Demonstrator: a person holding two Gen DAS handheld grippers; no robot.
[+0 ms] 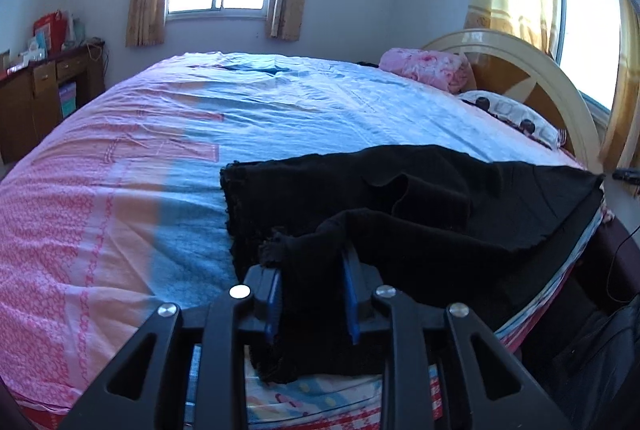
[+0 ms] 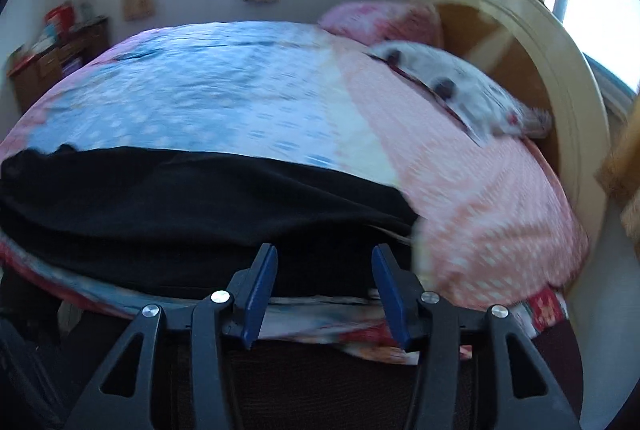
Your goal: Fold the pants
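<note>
Black pants (image 1: 420,206) lie along the near edge of the bed, one leg flat and the other bunched over it. My left gripper (image 1: 312,270) is shut on the frayed cuff end of the upper leg, which fills the gap between the blue pads and hangs down below them. In the right wrist view the pants (image 2: 192,206) stretch across the near edge of the bed. My right gripper (image 2: 324,262) is open and empty, its fingertips just at the pants' near right end. That view is blurred by motion.
The bed (image 1: 120,190) has a pink and blue sheet. A pink pillow (image 1: 428,66) and a spotted white pillow (image 1: 516,114) lie by the curved headboard (image 1: 560,86) at the right. A wooden desk (image 1: 44,86) stands far left. A dark bag (image 1: 592,350) sits on the floor.
</note>
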